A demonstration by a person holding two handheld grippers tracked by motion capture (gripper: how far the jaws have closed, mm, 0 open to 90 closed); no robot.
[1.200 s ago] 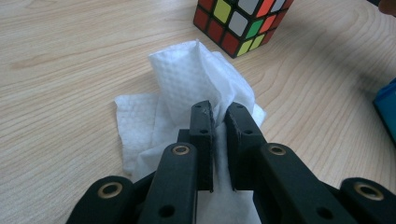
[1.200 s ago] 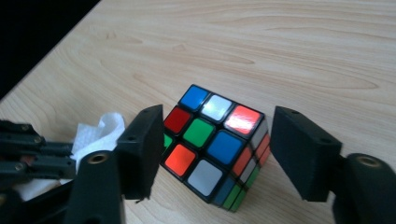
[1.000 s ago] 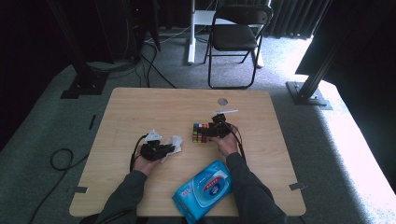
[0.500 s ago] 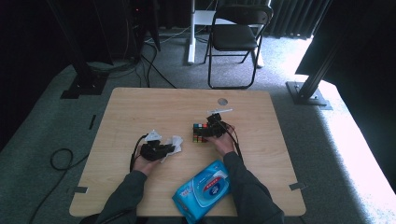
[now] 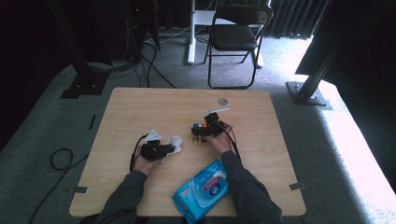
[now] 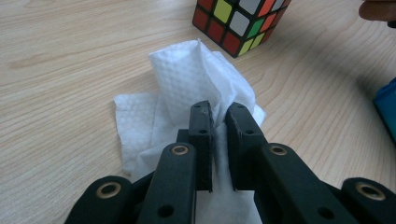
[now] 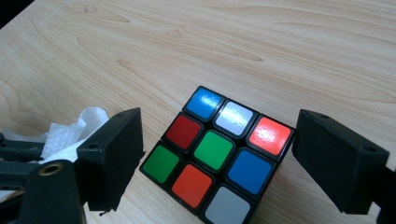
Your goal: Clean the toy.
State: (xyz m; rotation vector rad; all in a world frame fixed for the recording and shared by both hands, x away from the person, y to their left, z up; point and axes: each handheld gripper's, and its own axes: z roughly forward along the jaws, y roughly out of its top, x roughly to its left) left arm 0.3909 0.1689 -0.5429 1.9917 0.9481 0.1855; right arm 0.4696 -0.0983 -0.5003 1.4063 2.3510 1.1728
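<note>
On the left side of the wooden table point(image 5: 140, 112), the person's left hand point(image 5: 142, 164) lies low on the tabletop, with the arm in a dark sleeve coming up from the bottom of the high view. That hand holds the left gripper point(image 5: 161, 150), which lies flat and points to the right. Its two black jaws are pinched almost together on one white wipe point(image 6: 187, 88). The wipe is crumpled; part of it stands up between the jaws and the rest is spread on the wood. A little to the right sits one puzzle cube point(image 7: 217, 151) with colored squares: red, green, blue, orange, white and yellow. It rests flat on the table, near the middle, close to the wipe but not touching it. The right hand point(image 5: 220, 142) reaches forward from its sleeve and holds the right gripper point(image 5: 201, 132) just behind the cube, pointing left. Its jaws have just been opening. They now stand wide, one on each side of the cube, with a gap of wood showing on both sides, so they do not press on it. Near the front edge, between the two forearms, lies one blue pack of wipes point(image 5: 203, 191). Behind the table stands one black folding chair point(image 5: 236, 37) on the gray floor. So there are two hands, two grippers, one wipe, one cube, one pack and one chair.
</note>
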